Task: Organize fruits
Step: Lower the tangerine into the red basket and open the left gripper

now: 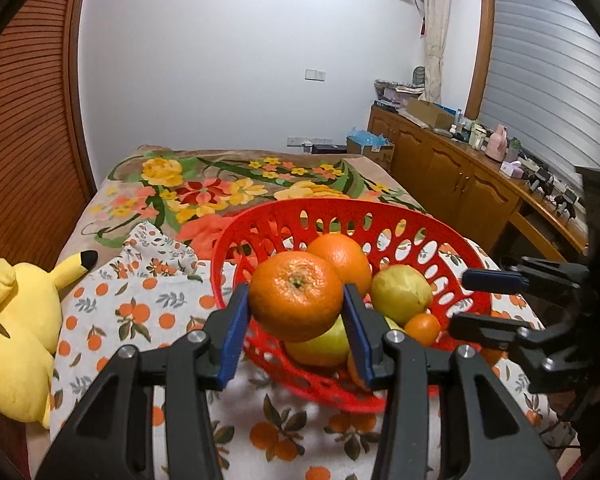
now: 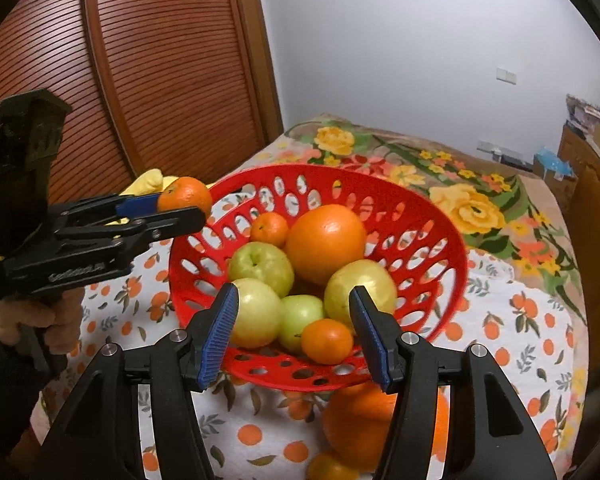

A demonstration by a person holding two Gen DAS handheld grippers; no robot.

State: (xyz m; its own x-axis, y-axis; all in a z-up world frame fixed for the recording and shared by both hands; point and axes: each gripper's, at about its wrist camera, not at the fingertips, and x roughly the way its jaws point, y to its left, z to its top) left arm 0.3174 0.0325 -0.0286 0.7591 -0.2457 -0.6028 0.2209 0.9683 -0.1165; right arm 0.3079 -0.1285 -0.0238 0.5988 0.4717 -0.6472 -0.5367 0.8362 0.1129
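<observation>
At centre frame in the left wrist view: mandarin (image 1: 296, 295) carried toward the red basket (image 1: 476, 264).
Left gripper (image 1: 296, 322) is clamped on the mandarin, held above the near rim so it can drop among the fruit. Right gripper (image 2: 294, 340) hangs partly open and empty over the basket; a large orange (image 2: 356, 428) waits on the cloth (image 2: 520, 344) outside it.

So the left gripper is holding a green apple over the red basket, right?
Not quite: the left gripper holds an orange mandarin, not a green apple. The left wrist view shows it squeezed between the blue pads by the red basket.
</observation>
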